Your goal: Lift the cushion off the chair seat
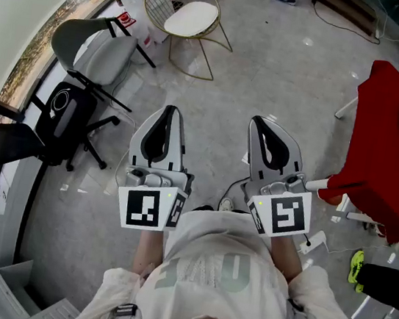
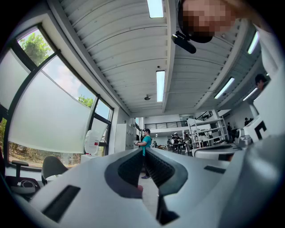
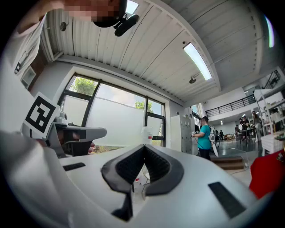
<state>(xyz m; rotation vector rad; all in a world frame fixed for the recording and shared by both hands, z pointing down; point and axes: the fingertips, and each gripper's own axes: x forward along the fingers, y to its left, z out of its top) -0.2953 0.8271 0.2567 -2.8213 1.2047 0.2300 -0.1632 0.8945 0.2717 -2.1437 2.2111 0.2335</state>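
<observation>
Two grippers show in the head view, held side by side above the grey floor. The left gripper (image 1: 168, 109) and the right gripper (image 1: 261, 121) each have their jaws pressed together with nothing in them. The white round cushion (image 1: 191, 18) lies on the seat of the gold wire chair (image 1: 219, 21), well ahead of both tips, near the top of the view. A grey office chair (image 1: 100, 51) stands to its left, and a red table (image 1: 382, 153) is at the right.

In the left gripper view the dark pads (image 2: 131, 167) meet at their tips, holding nothing. Beyond them a person in a teal shirt (image 2: 144, 142) stands in the hall.

In the right gripper view the pads (image 3: 129, 167) are likewise closed tip to tip and empty, and the left gripper shows at the left edge
</observation>
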